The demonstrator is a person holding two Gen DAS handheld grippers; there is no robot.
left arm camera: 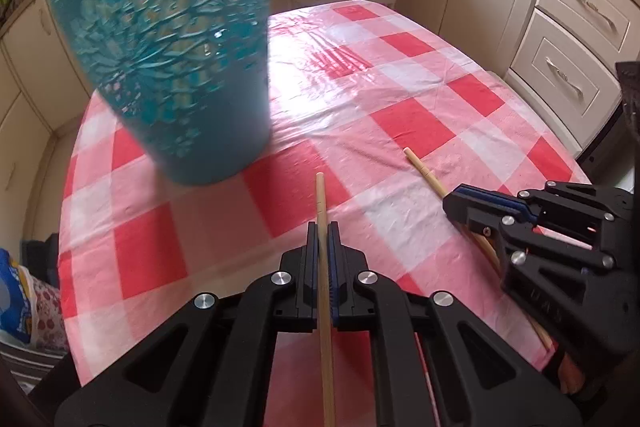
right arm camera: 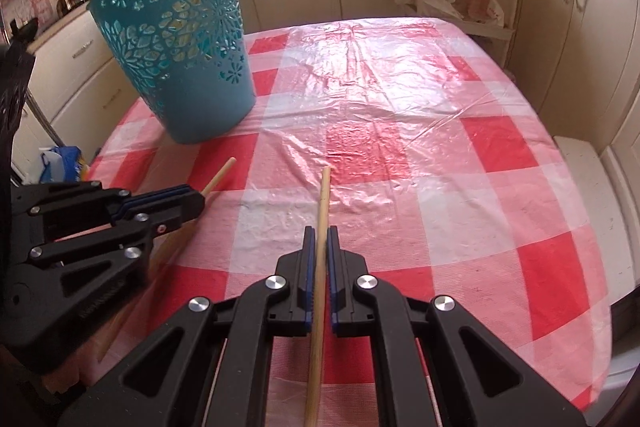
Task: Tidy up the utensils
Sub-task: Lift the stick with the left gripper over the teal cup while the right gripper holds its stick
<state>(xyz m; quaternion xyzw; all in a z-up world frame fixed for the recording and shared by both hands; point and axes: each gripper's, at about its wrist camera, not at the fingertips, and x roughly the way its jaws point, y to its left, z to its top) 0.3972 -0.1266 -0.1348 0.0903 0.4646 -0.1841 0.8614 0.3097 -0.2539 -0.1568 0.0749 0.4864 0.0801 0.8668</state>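
Both grippers, left (left arm camera: 323, 227) and right (right arm camera: 319, 231), clamp one chopstick apiece (left arm camera: 321, 199) (right arm camera: 323, 195), tips aimed forward toward the blue basket (right arm camera: 180, 39), presumably for dropping in.

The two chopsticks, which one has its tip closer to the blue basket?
The chopstick in the left gripper: its tip pokes out towards the basket. The other chopstick, in the right gripper, points at bare tablecloth.
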